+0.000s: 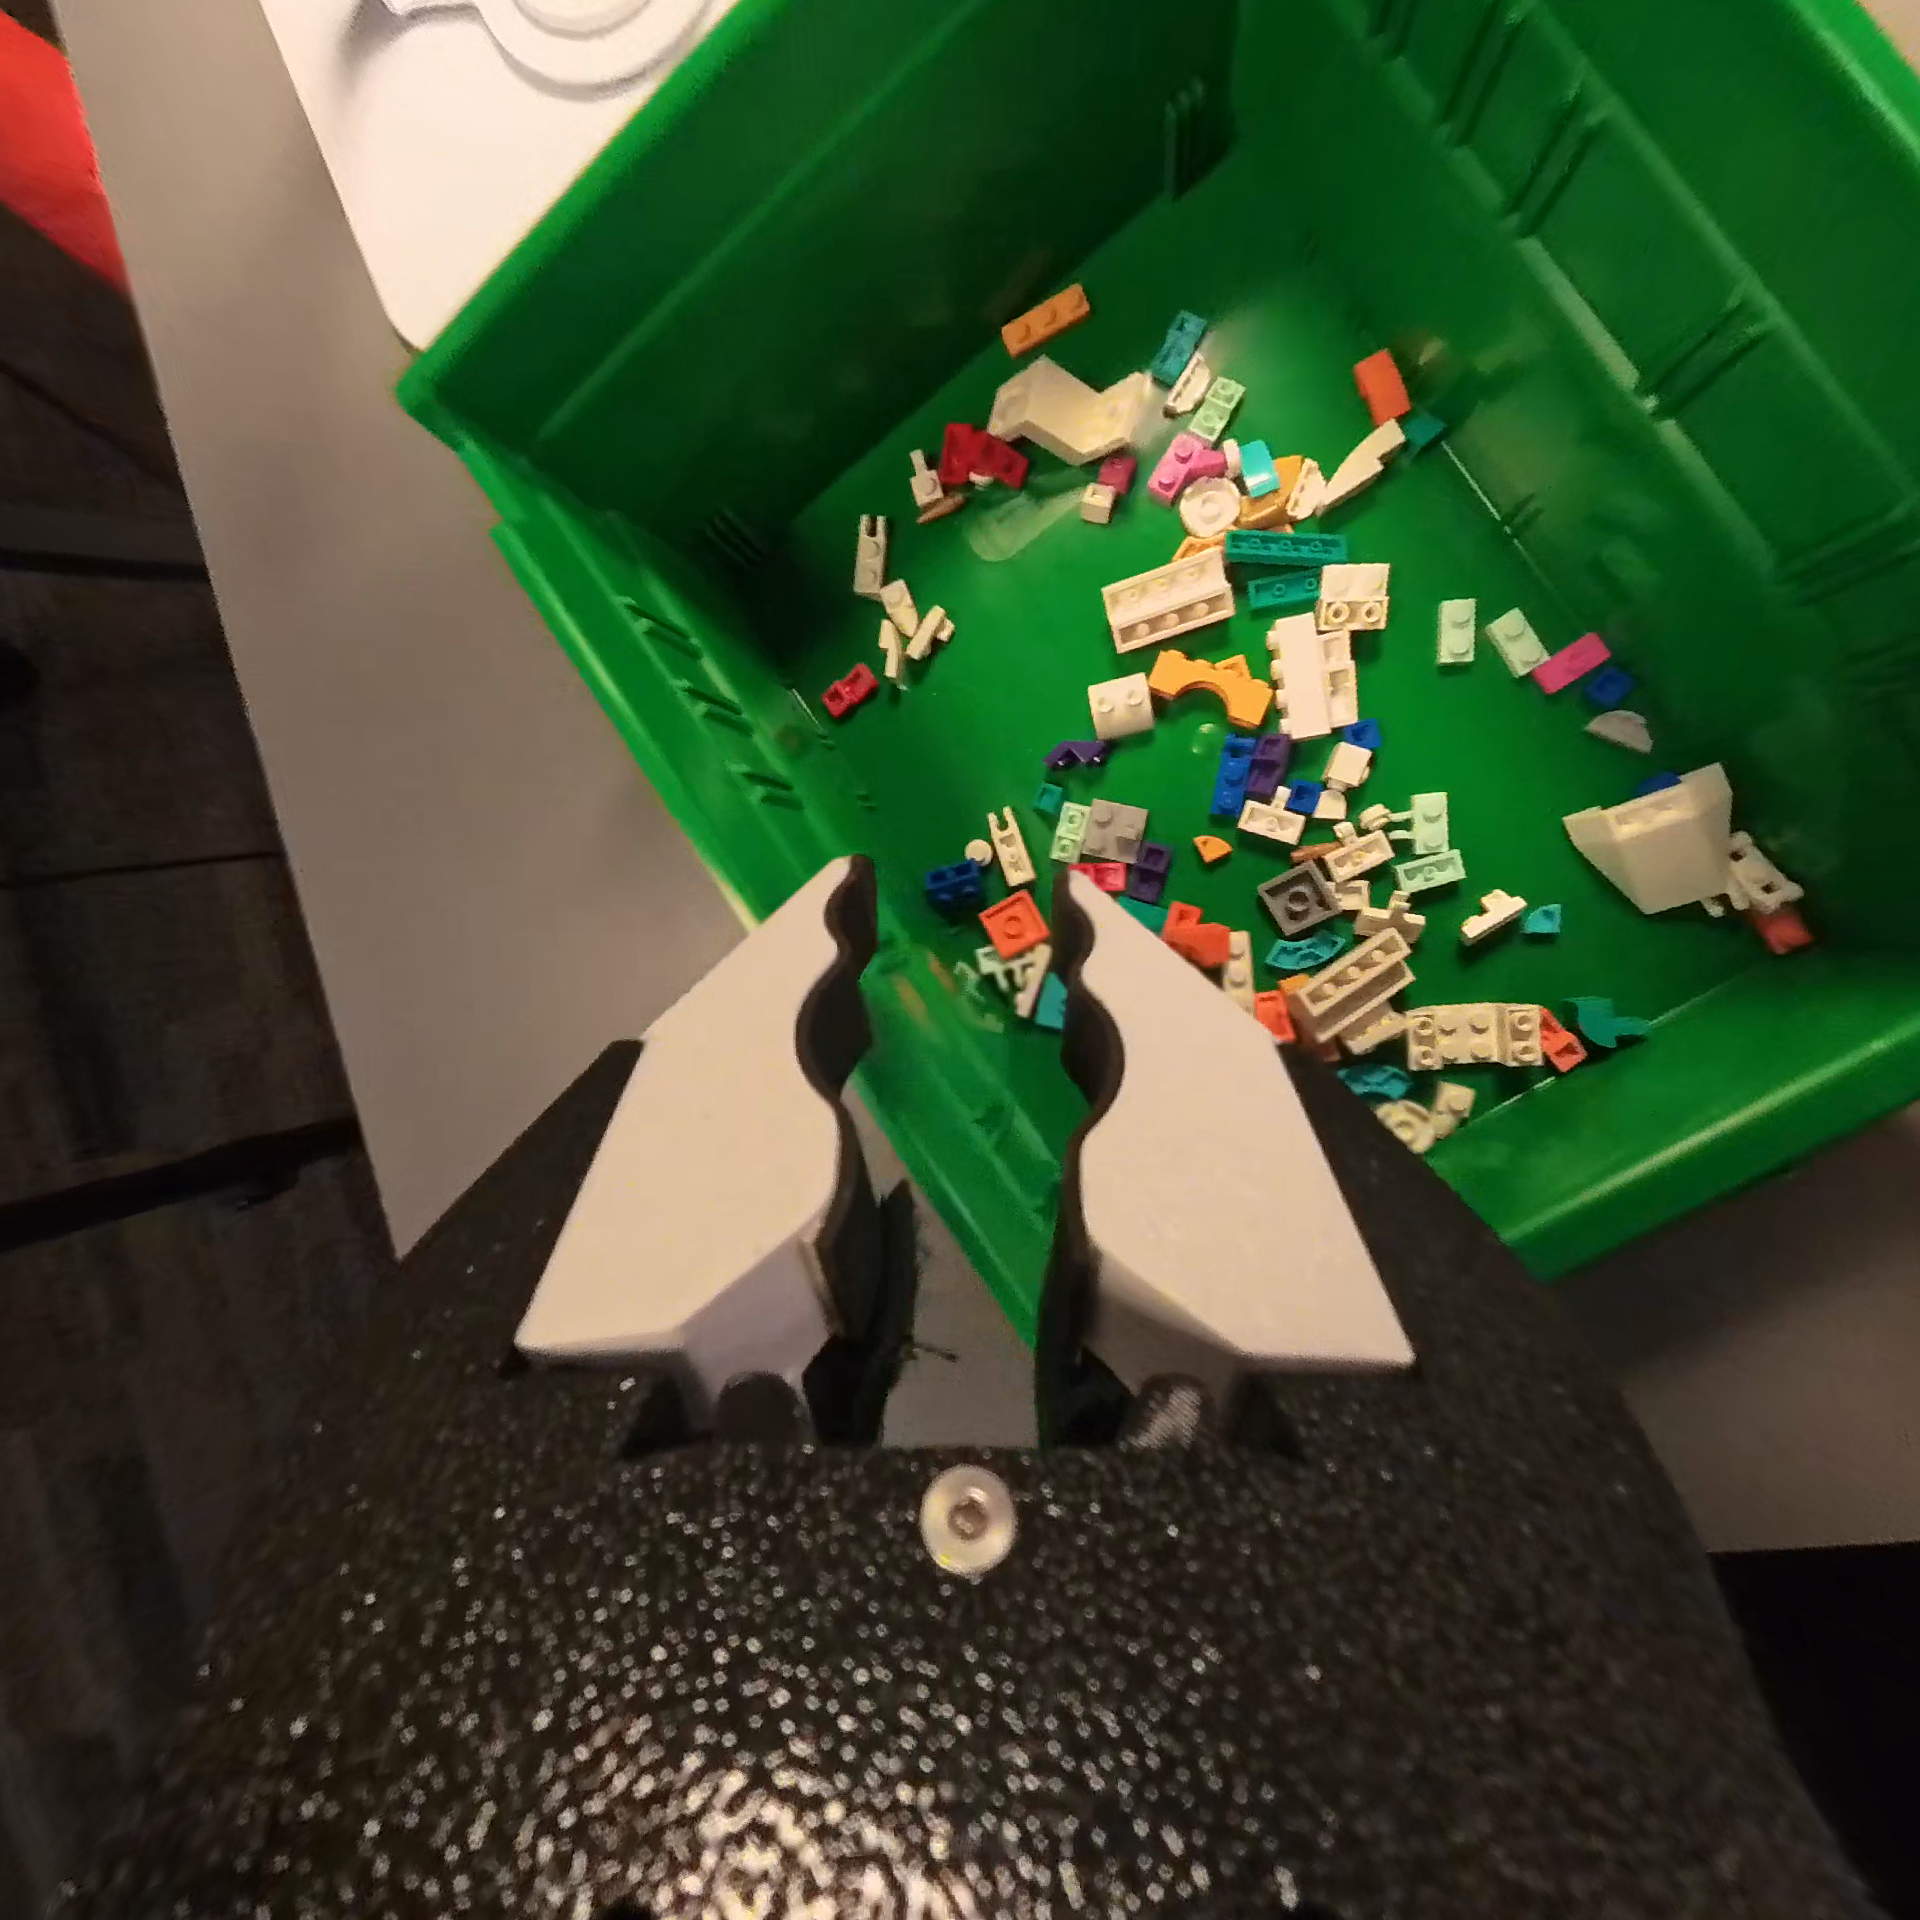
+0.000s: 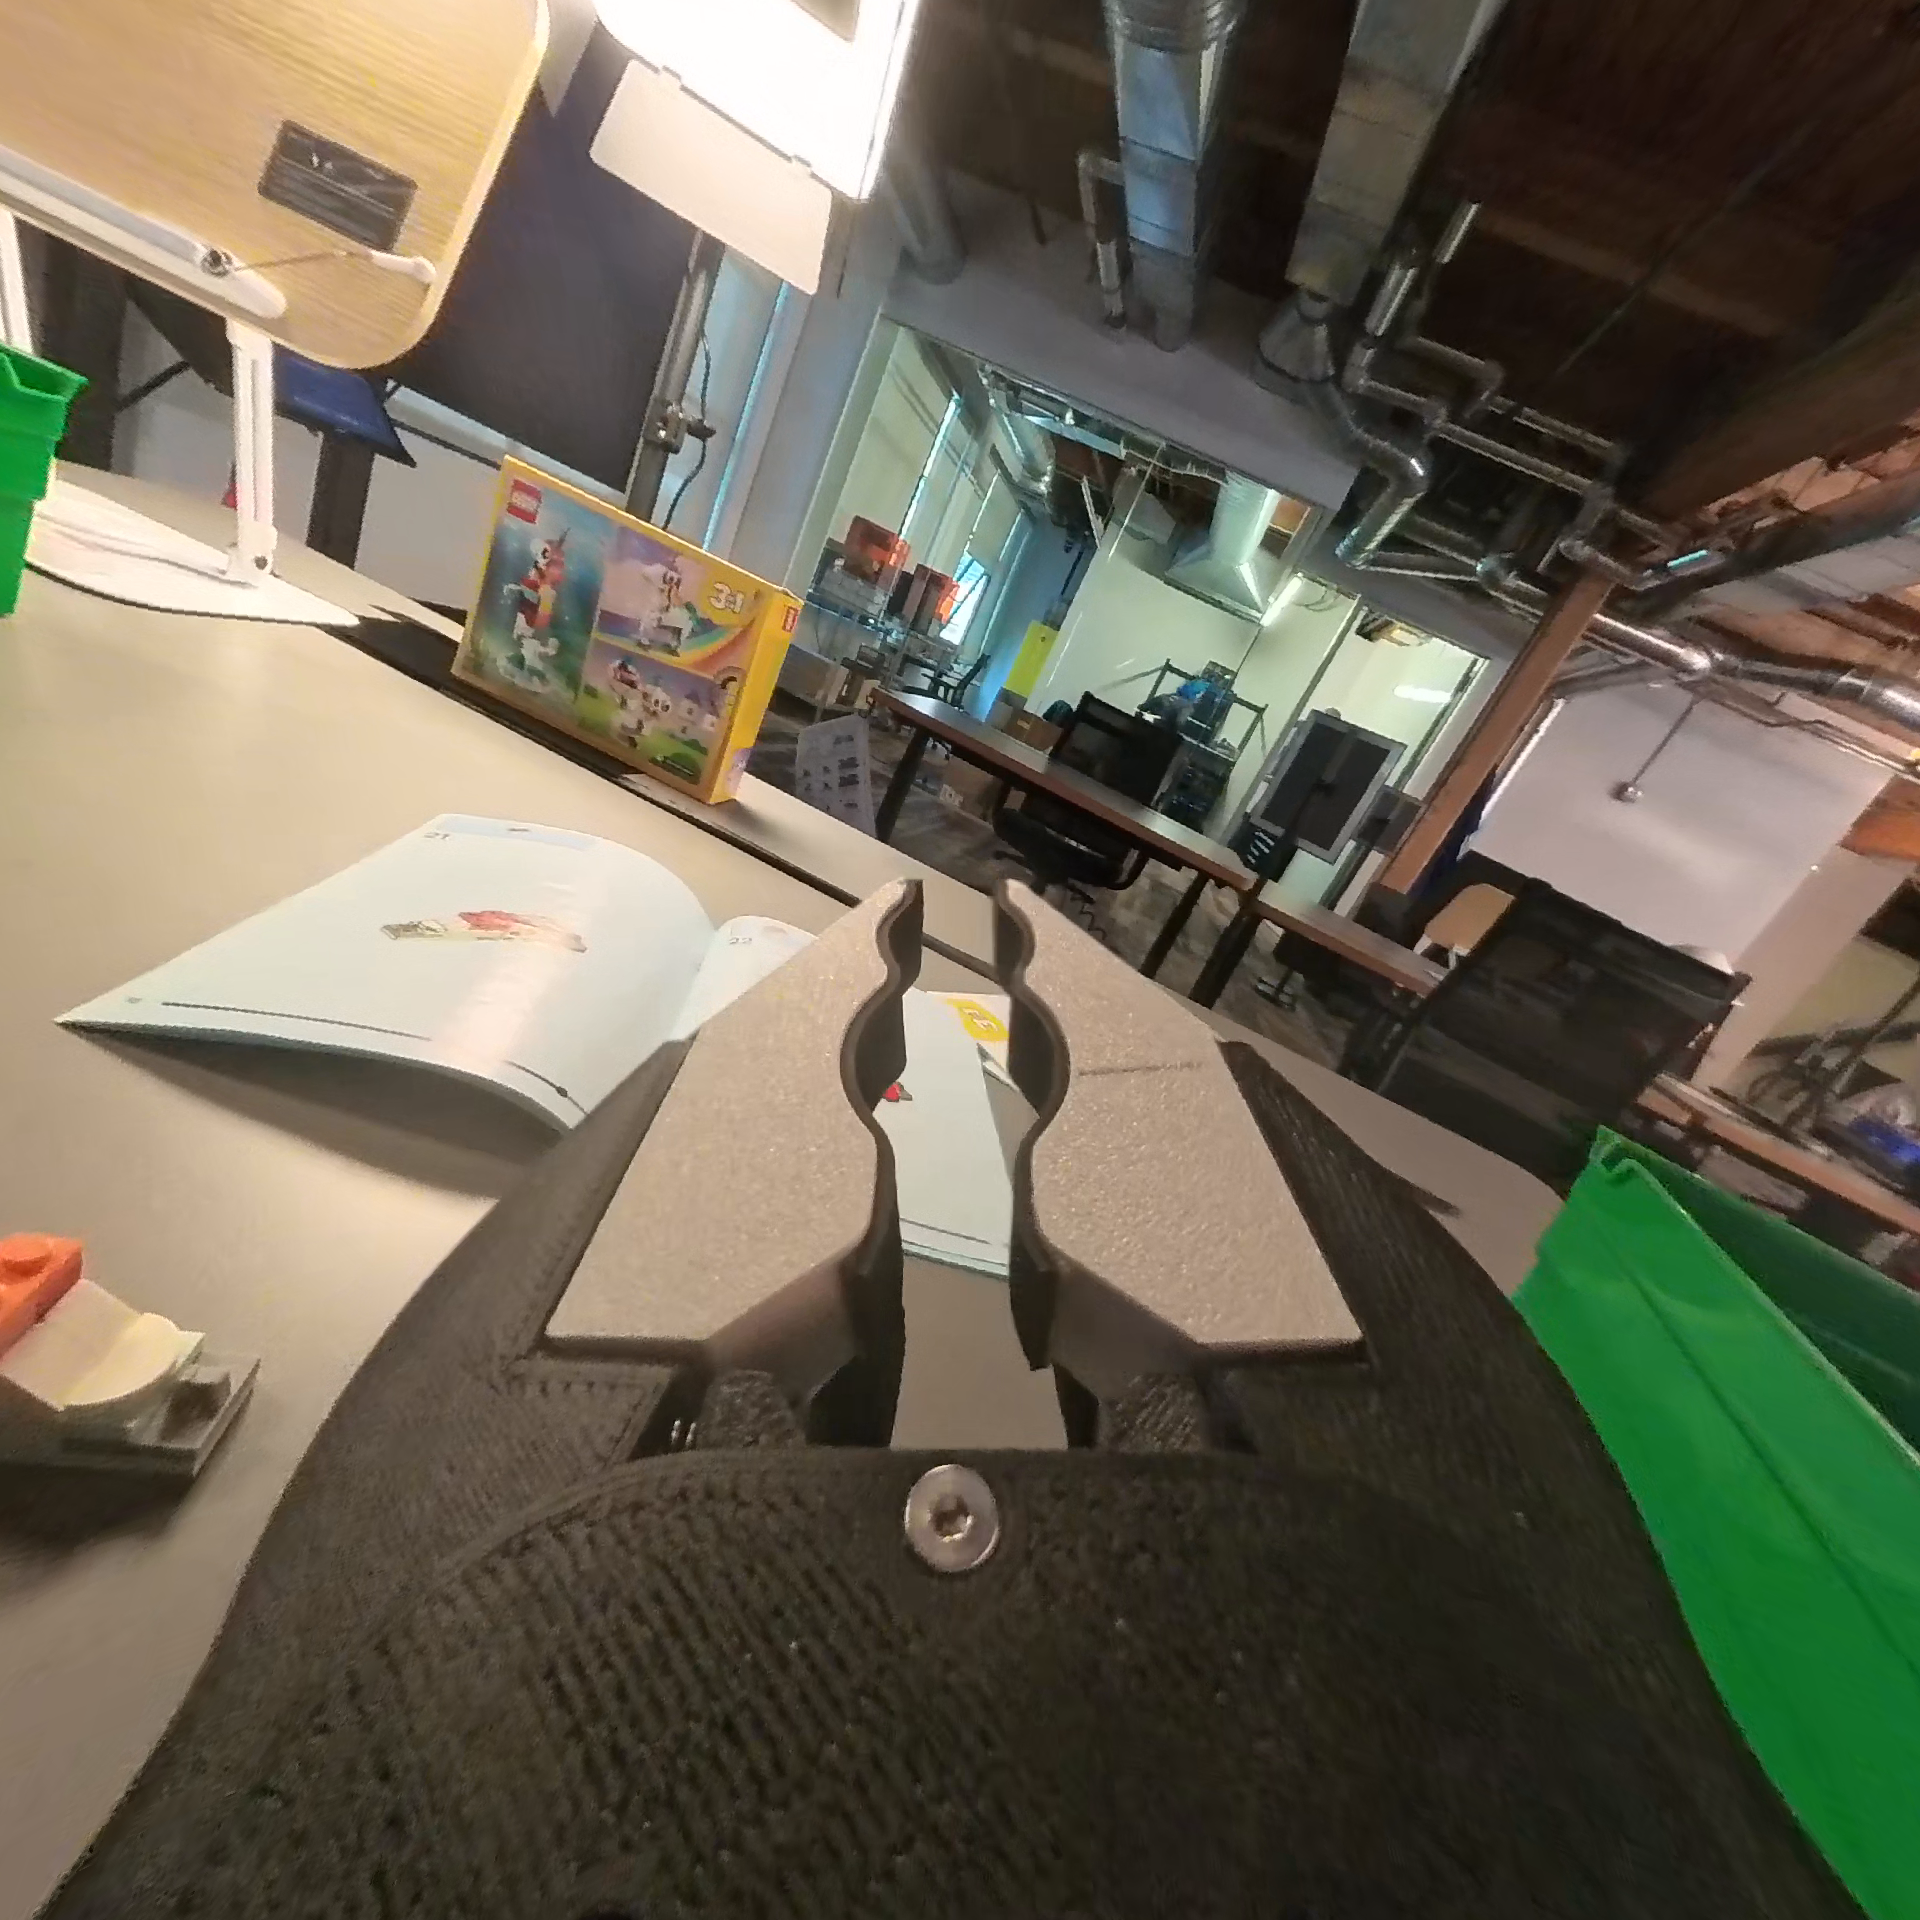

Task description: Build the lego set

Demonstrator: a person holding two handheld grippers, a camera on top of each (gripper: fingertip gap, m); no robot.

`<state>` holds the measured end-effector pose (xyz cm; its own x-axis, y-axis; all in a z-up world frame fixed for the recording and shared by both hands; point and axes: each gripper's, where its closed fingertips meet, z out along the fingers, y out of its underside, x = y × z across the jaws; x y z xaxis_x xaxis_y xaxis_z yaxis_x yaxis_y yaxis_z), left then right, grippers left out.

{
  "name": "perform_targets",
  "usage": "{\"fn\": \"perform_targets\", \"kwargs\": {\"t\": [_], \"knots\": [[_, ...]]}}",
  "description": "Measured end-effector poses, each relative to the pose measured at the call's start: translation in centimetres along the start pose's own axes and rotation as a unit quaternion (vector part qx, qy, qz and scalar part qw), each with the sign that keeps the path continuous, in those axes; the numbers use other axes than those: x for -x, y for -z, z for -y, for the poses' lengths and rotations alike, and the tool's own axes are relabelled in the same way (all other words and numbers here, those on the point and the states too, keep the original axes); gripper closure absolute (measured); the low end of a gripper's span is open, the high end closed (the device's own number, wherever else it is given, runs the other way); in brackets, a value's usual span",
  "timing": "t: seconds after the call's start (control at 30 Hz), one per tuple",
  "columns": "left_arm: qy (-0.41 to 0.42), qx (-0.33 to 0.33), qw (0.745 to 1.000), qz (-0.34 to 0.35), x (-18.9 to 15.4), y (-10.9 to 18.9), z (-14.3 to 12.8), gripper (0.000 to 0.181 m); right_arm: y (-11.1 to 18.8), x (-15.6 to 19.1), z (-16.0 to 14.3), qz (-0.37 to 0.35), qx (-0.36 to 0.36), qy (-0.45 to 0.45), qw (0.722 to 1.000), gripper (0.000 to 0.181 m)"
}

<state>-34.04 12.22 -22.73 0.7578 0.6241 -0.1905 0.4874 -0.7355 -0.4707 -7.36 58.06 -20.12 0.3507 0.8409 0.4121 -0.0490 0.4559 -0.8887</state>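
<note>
The left gripper (image 1: 961, 883) hangs over the near rim of a green bin (image 1: 644, 343), its jaws parted a little and holding nothing. Just past the fingertips, and spreading off to their right across the bin floor, lies a scatter of loose lego pieces (image 1: 1288, 686): white, orange, teal, pink, blue and red. A large white sloped piece (image 1: 1652, 842) sits far to the right of the jaws, near the bin wall.

The right gripper (image 2: 956, 902) sits low over the grey table (image 2: 208, 727), jaws likewise slightly apart and empty. Well to the left of them, at the frame edge, rests a small partly built assembly (image 2: 94, 1371) with an orange brick on top of white and grey parts. An open instruction booklet (image 2: 416, 966) lies ahead, running from left of the jaws to under them. Beyond it, ahead and a little left, stands the yellow lego box (image 2: 634, 644). To the right of the jaws rises a green bin wall (image 2: 1714, 1403).
</note>
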Motion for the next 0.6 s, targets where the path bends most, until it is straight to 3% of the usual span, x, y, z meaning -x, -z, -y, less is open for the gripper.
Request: {"fn": "perform_targets", "kwargs": {"t": [0.17,0.27,0.43,0.6], "knots": [[-0.059,-0.014,0.998,-0.010,1.3,-0.4,1.1,0.143,0.1,-1.5,-0.2,-0.029,0.003,-0.037,0.999,0.163],[-0.149,-0.001,0.988,-0.031,0.3,-1.2,1.6,0.144,0.1,-1.9,-0.4,-0.039,0.007,-0.041,0.998,0.163],[-0.322,0.014,0.944,-0.064,-2.8,-2.7,2.4,0.153,-0.1,-2.1,-0.7,-0.054,0.022,-0.021,0.998,0.152],[-0.399,0.091,0.900,-0.149,-5.3,-4.0,-0.4,0.161,-0.1,-2.8,-1.1,-0.074,0.032,-0.019,0.997,0.151]]}}
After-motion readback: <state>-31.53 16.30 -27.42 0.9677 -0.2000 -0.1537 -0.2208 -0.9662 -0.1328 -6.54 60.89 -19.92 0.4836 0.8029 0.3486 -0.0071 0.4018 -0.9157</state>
